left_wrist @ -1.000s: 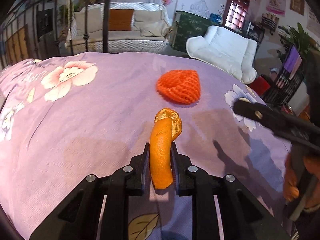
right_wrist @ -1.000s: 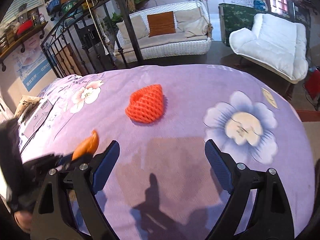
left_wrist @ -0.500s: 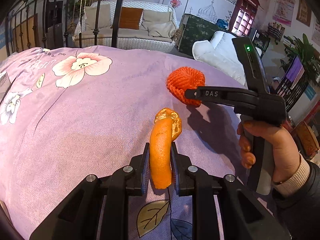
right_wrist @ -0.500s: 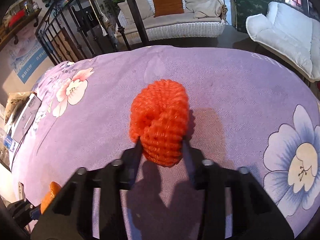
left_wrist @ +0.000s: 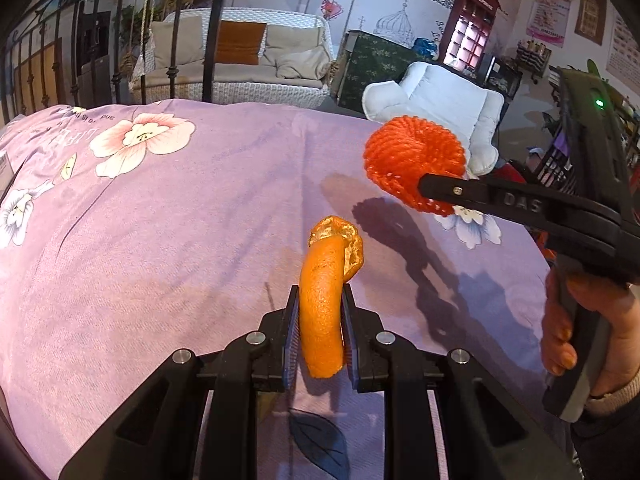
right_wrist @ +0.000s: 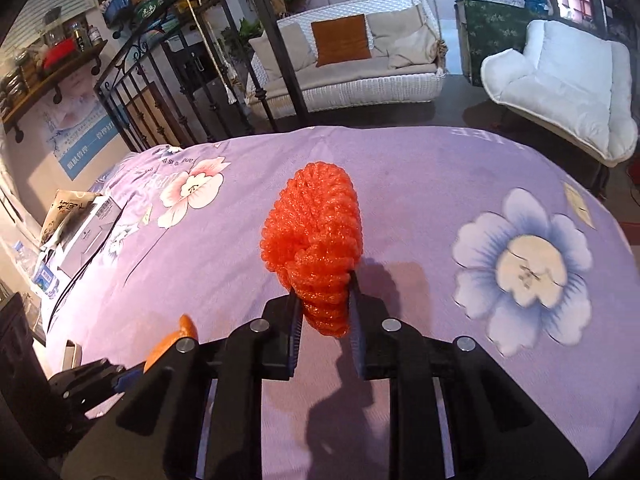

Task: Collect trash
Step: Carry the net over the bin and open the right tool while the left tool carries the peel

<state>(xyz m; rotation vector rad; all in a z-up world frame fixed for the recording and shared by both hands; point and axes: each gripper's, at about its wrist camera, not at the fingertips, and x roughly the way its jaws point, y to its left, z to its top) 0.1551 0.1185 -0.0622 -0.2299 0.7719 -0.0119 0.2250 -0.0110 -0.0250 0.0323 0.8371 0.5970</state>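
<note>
— What have the left tongs [left_wrist: 320, 328] got?

— A curled strip of orange peel [left_wrist: 325, 300], pinched between the two pads and sticking up past the tips, above the purple flowered bedspread [left_wrist: 160, 240].

— And the right tongs [right_wrist: 323, 316]?

— Their jaws have just been closing — now they squeeze the lower end of a red foam fruit net [right_wrist: 316, 240], which bulges out above the tips. From the left wrist view the net hangs clear of the bedspread, its shadow lying on the cloth below, and a hand [left_wrist: 576, 320] grips the tool's handle at the right edge.

— What lies further out?

— Past the bed's far edge, a black iron railing [right_wrist: 168, 92], a white wicker sofa [right_wrist: 360, 60] with an orange cushion, and a white padded chair [right_wrist: 560, 80] to the right.
</note>
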